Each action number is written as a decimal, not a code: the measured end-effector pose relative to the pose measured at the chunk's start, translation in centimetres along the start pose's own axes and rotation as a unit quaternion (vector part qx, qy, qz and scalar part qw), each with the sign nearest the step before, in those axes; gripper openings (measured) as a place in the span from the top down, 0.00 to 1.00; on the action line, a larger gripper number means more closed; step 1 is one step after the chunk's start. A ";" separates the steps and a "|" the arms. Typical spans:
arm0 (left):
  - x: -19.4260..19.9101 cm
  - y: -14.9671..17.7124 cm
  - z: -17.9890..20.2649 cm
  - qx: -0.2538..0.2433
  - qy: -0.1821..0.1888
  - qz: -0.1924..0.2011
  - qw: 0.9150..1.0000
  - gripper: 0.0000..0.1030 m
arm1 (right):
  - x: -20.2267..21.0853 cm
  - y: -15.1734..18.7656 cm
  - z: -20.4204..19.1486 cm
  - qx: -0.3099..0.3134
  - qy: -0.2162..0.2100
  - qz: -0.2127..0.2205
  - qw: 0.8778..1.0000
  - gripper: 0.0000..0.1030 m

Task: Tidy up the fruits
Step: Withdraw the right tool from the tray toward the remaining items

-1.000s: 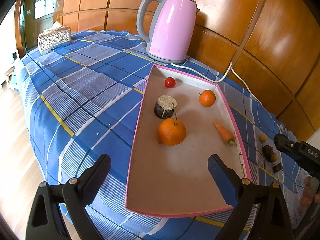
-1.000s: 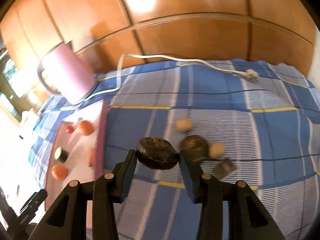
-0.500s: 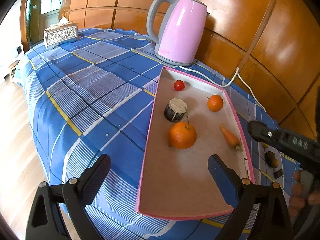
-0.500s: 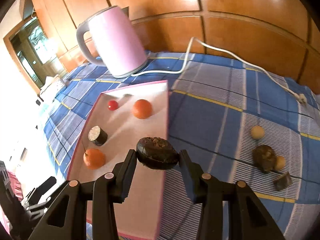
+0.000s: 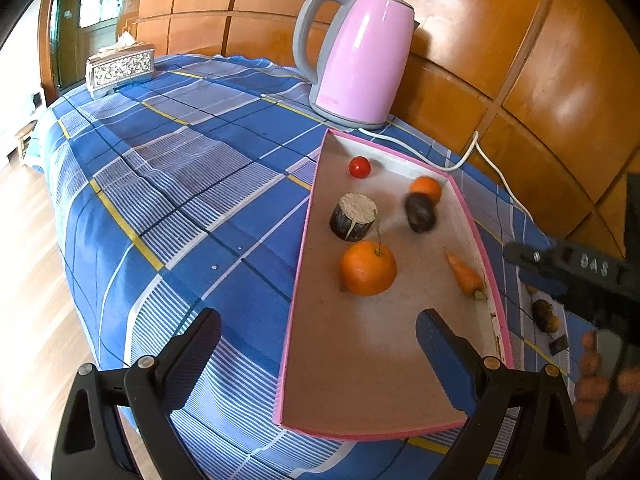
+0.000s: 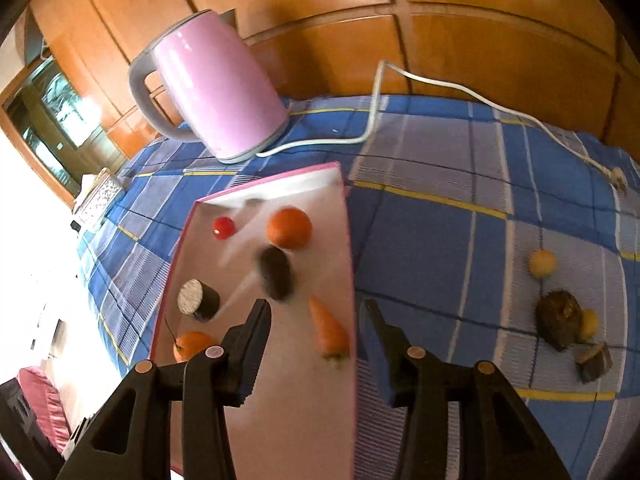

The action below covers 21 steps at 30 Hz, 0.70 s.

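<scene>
Left gripper hangs wide open with nothing between its jaws, poised over the near end of the pink-rimmed tray. Inside the tray: a cherry tomato, a cut dark log-shaped piece, a big stemmed orange, and the dark oval fruit, blurred, lying just in front of a smaller orange, with a carrot by the right wall. Right gripper, jaws opening, holds nothing; the dark fruit sits beyond its fingertips. On the cloth further right: a brown fruit and two small yellow ones.
</scene>
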<state>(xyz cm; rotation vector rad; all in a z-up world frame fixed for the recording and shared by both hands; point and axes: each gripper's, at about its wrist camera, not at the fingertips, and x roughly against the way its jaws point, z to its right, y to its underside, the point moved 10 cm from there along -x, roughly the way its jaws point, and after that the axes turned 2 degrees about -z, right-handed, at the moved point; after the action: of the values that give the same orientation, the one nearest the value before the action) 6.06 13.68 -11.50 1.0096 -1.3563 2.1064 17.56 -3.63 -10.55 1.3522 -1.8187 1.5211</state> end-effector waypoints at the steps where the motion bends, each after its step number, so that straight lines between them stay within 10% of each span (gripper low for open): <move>1: 0.1 0.0 0.1 -0.002 0.001 0.001 1.000 0.04 | 0.2 0.3 0.5 -0.005 0.003 0.000 1.000 0.55; 21: 1.0 0.7 3.8 -0.067 0.019 0.003 0.998 0.02 | 8.5 7.9 13.0 -0.066 0.161 0.055 0.983 0.47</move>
<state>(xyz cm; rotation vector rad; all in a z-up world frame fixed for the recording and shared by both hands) 6.19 9.95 -10.17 0.9074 -1.4626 1.9992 10.43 -19.41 -12.00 0.8984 -1.7743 1.5403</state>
